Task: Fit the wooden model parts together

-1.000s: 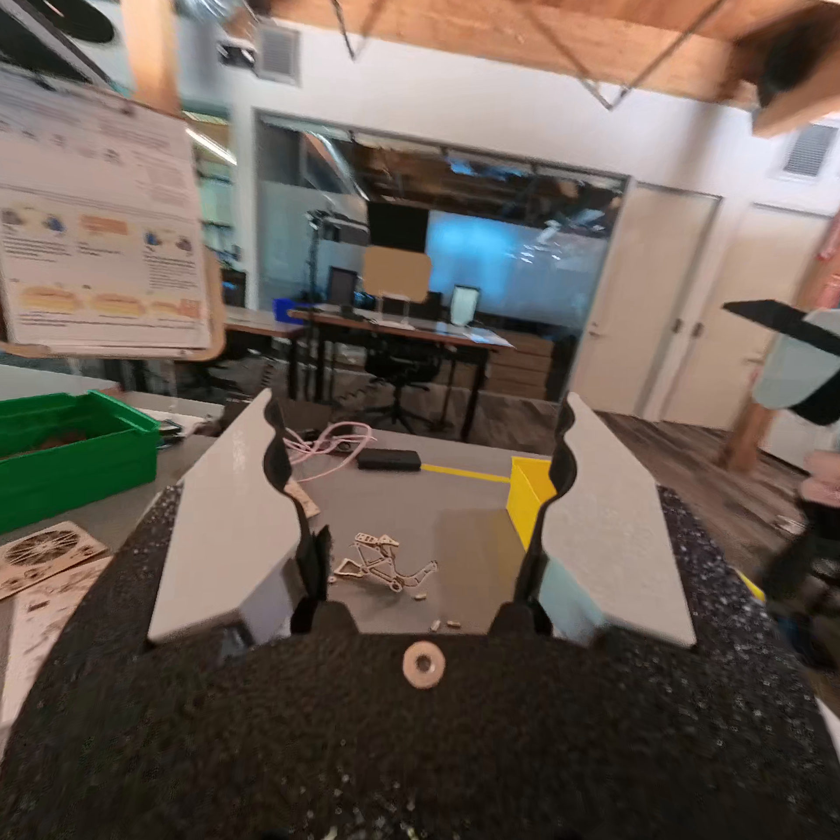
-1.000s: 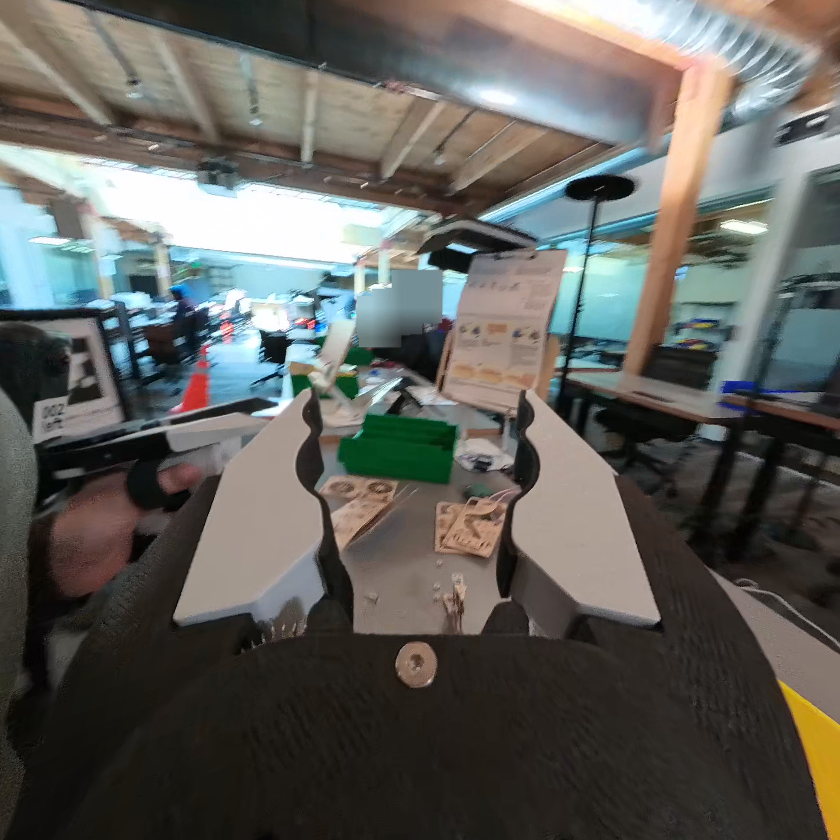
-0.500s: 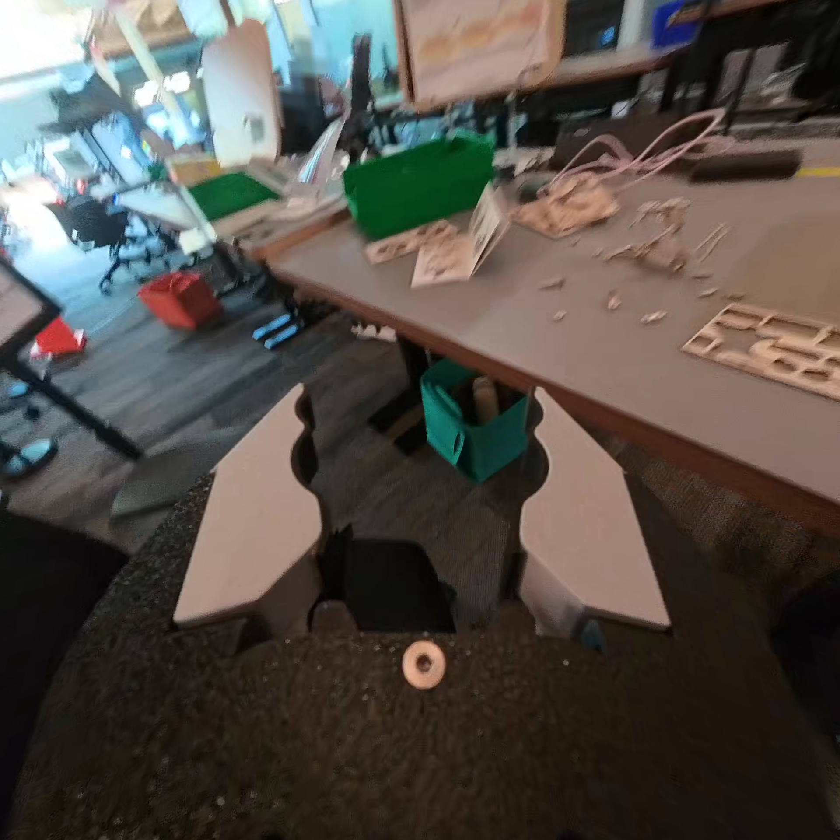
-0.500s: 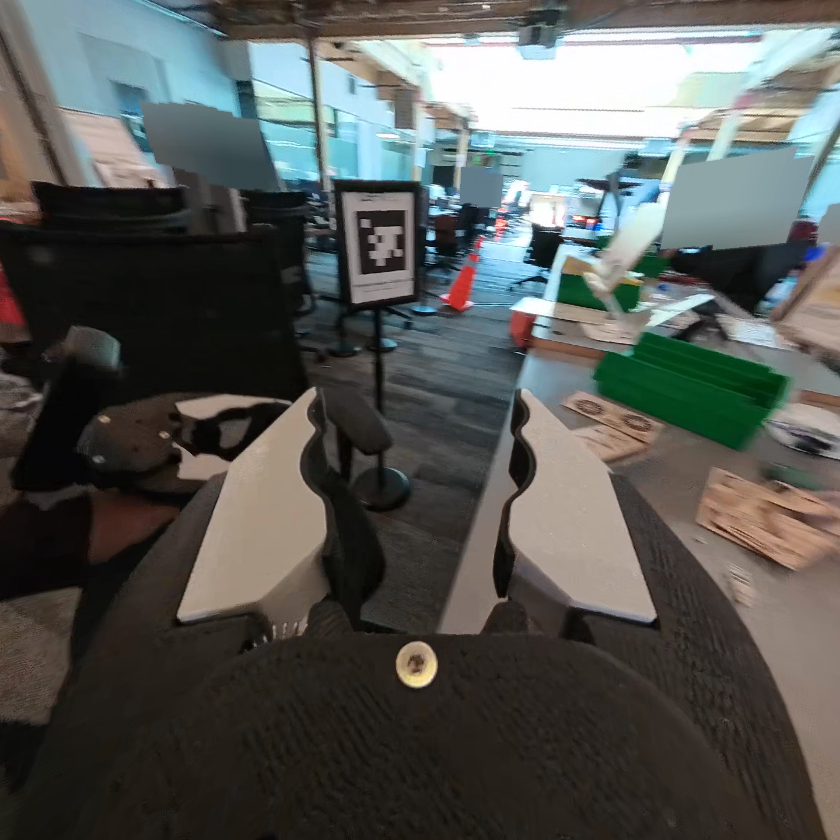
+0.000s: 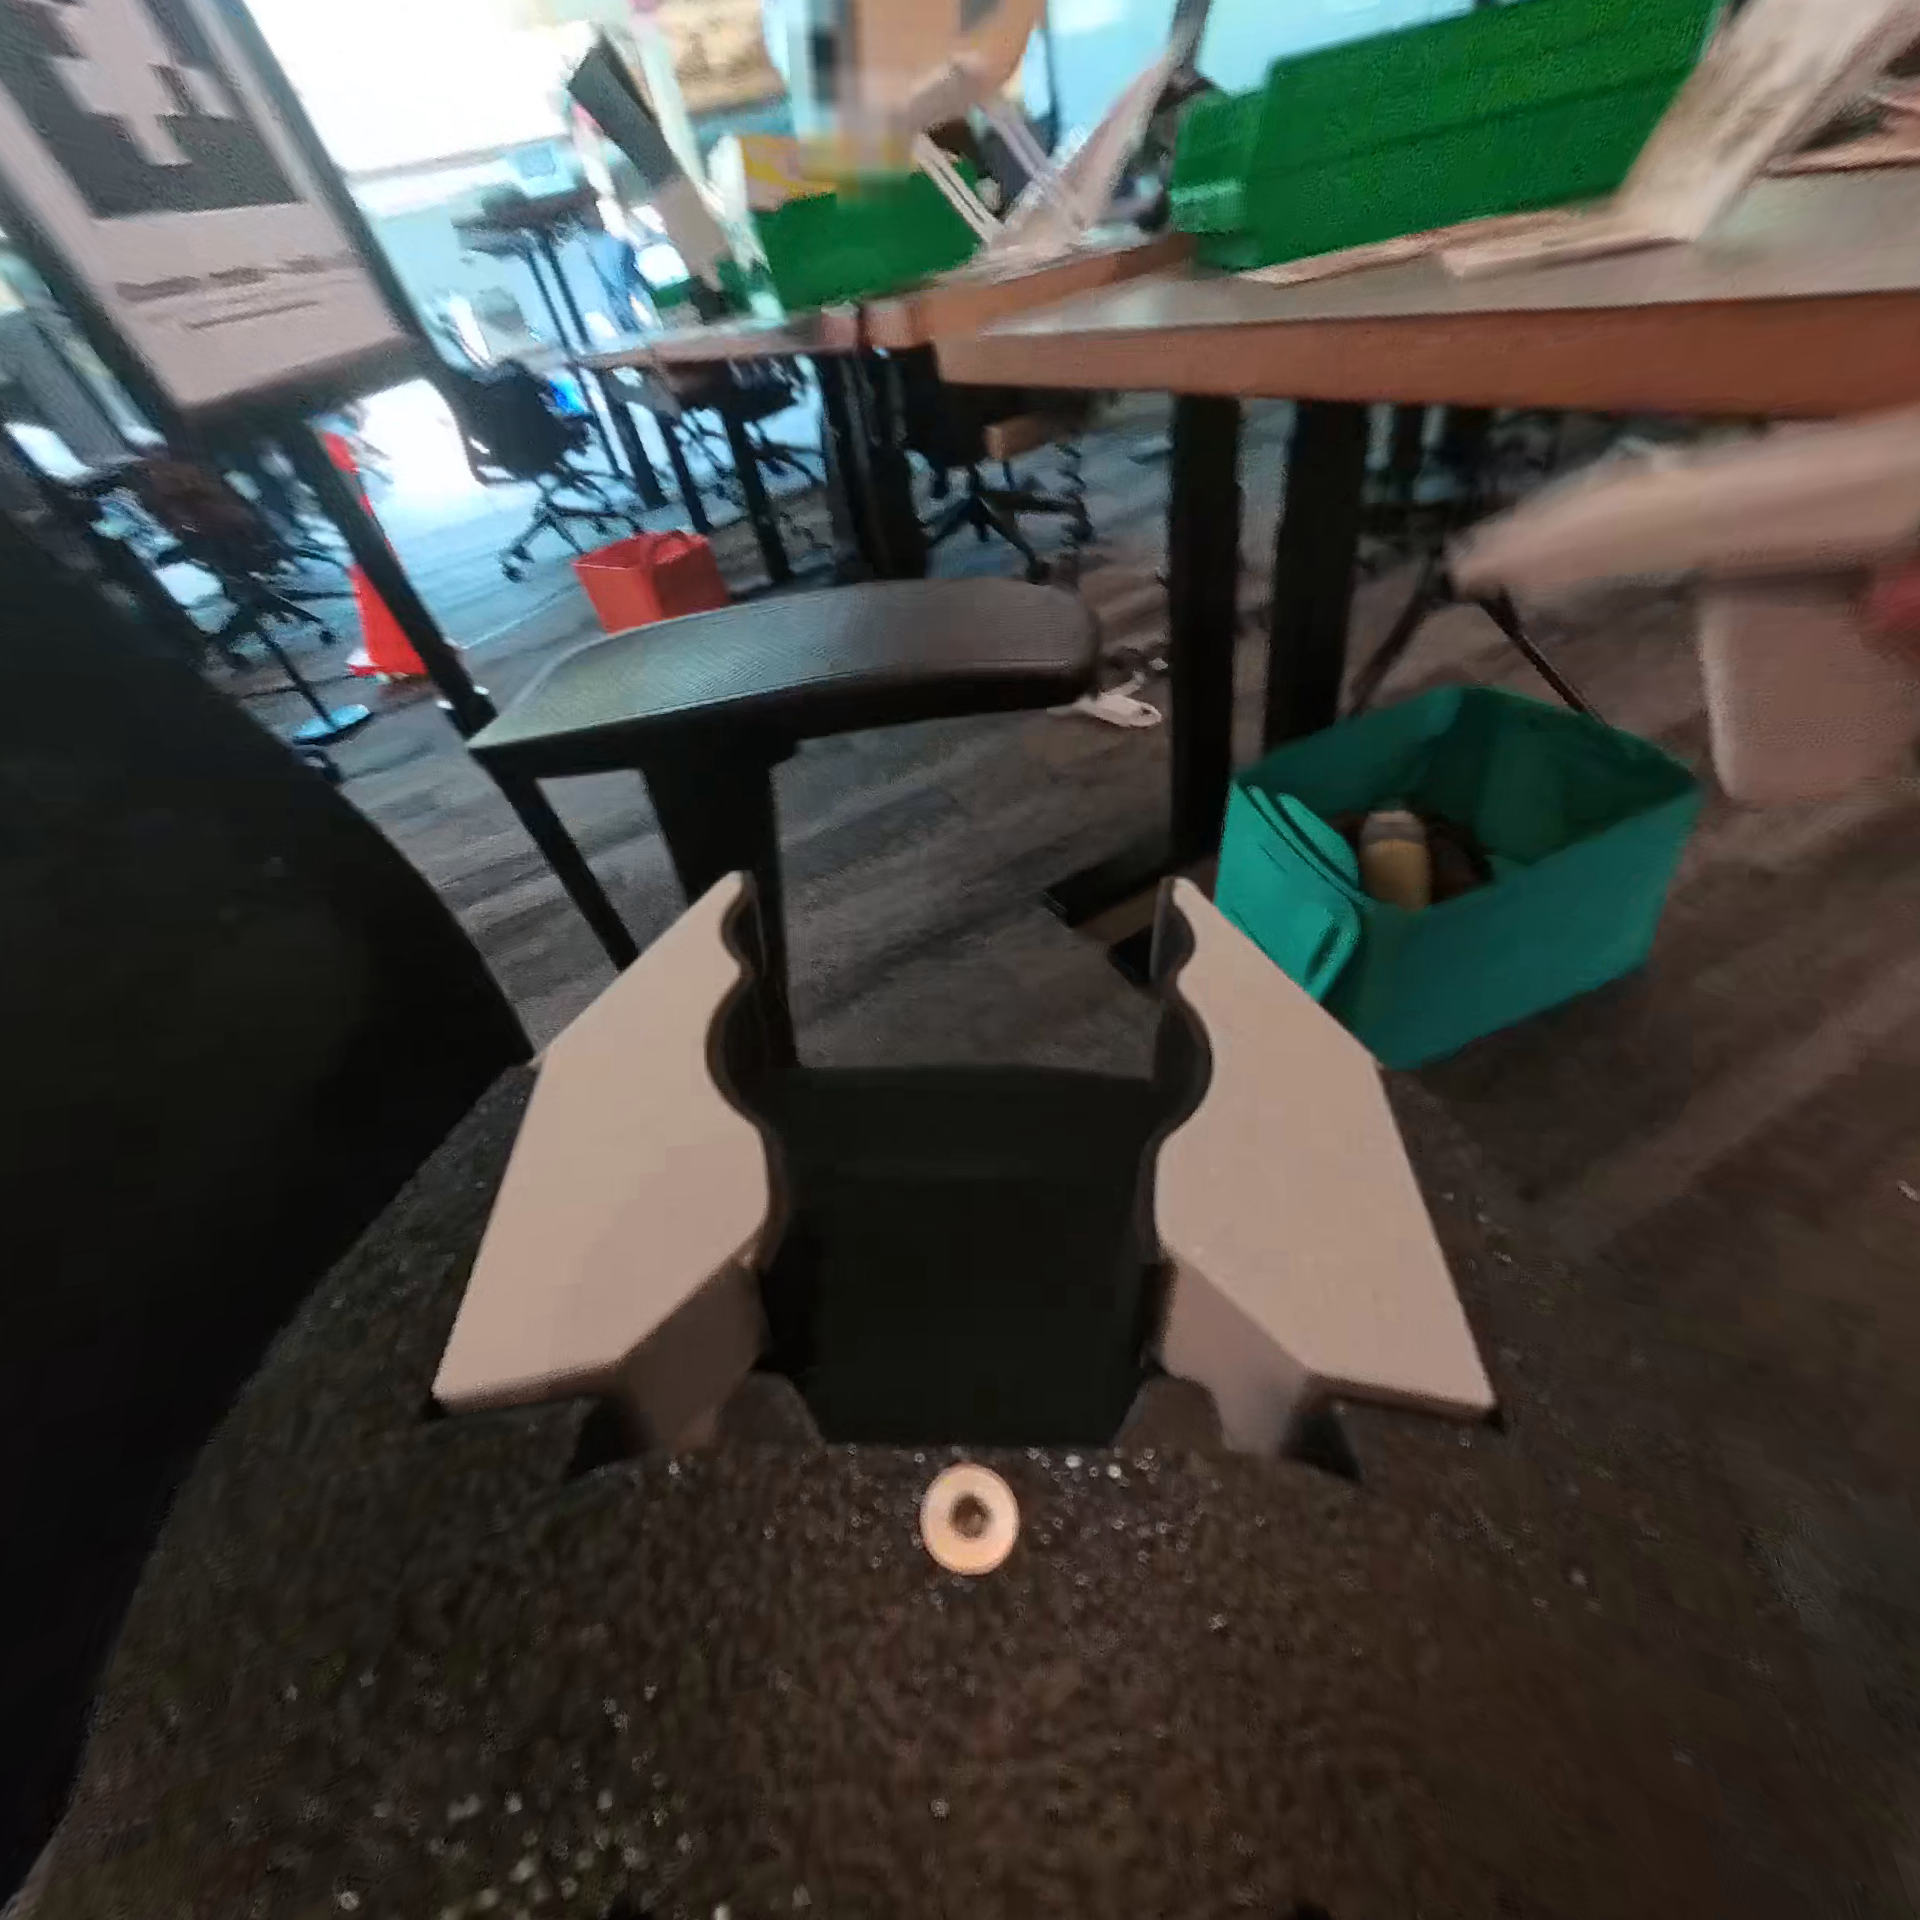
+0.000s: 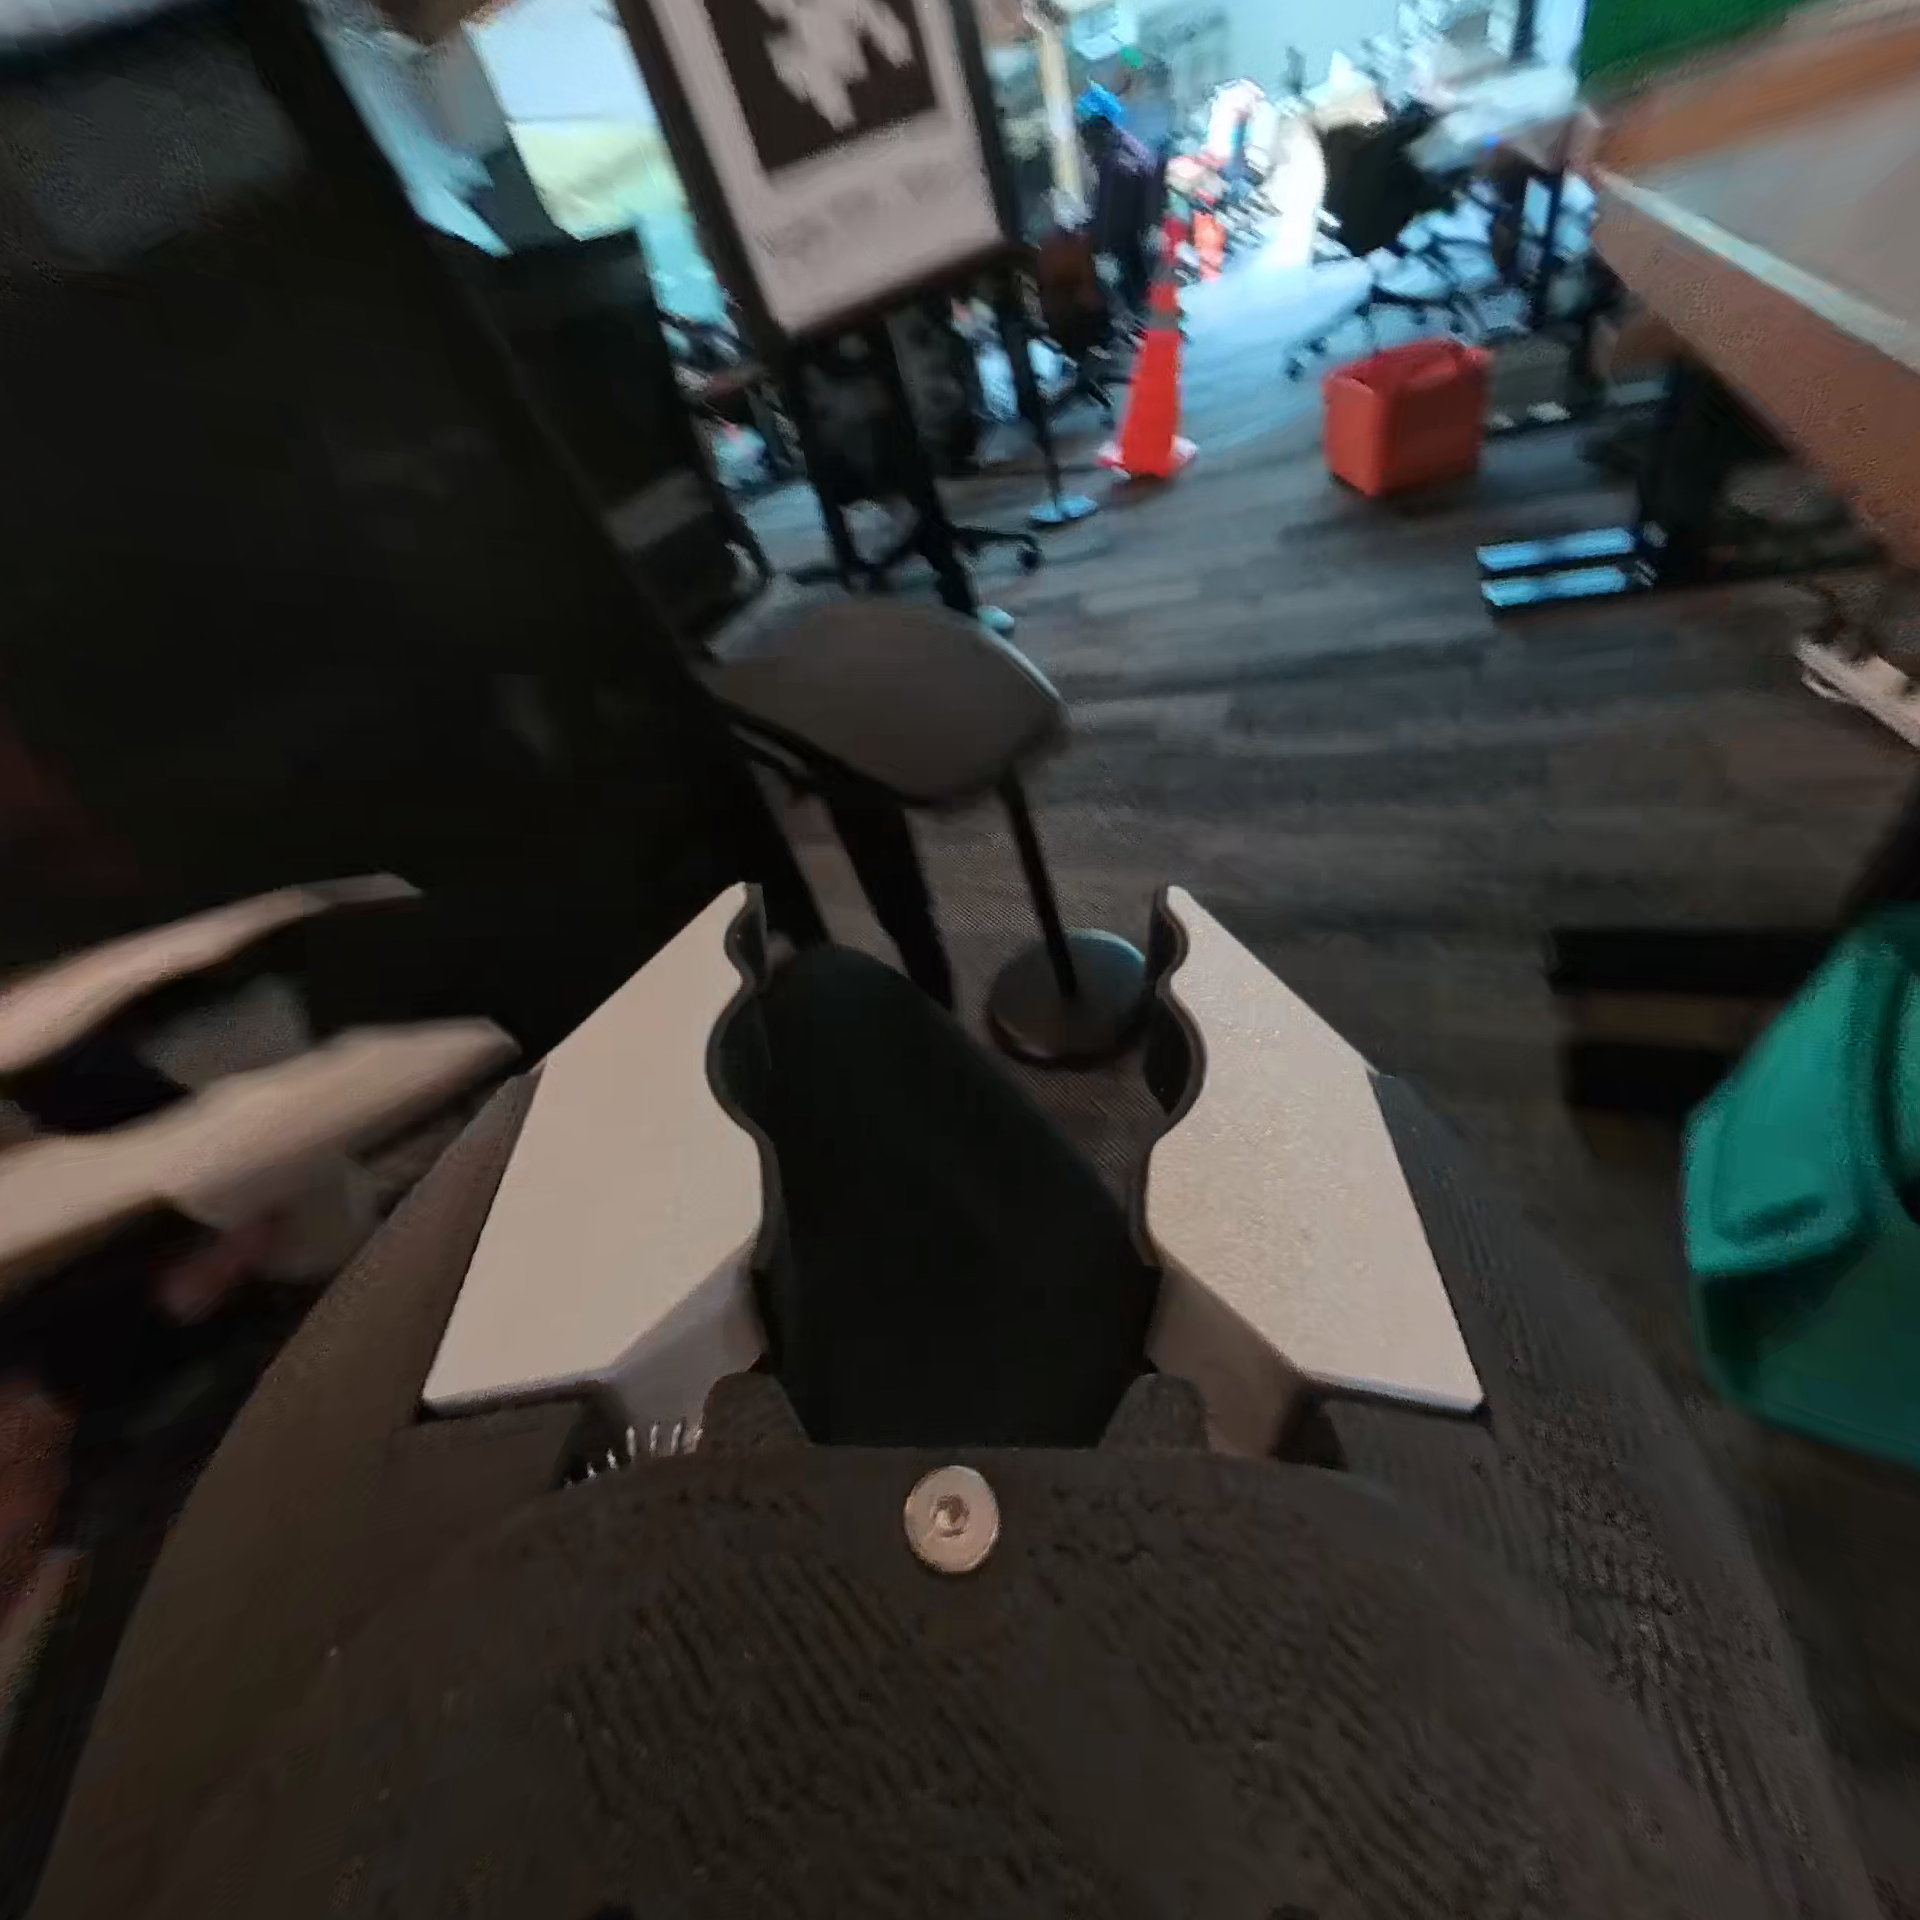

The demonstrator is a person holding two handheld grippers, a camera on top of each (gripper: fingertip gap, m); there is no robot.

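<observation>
My left gripper (image 5: 956, 914) is open with nothing between its fingers. It points below the table (image 5: 1455, 343) at the carpet and a black chair armrest (image 5: 810, 665). Pale wooden sheets (image 5: 1766, 73) show blurred on the tabletop at the top right, far from the jaws. My right gripper (image 6: 956, 914) is open with nothing between its fingers, and points at the floor beside the chair armrest (image 6: 883, 707). No wooden part shows in the right wrist view. The right gripper shows blurred at the right of the left wrist view (image 5: 1714, 540). The left gripper shows blurred at the left of the right wrist view (image 6: 208, 1091).
A green bin (image 5: 1455, 125) stands on the table. A teal bin (image 5: 1507, 883) sits on the floor by the table leg. A sign on a stand (image 6: 831, 156), its round base (image 6: 1070, 997), an orange cone (image 6: 1153, 384) and a red box (image 6: 1403, 416) stand on the carpet.
Both grippers have swung away from the tabletop and tilted down toward the floor and chair. Both jaws have narrowed somewhat, with nothing between them. The views are motion-blurred.
</observation>
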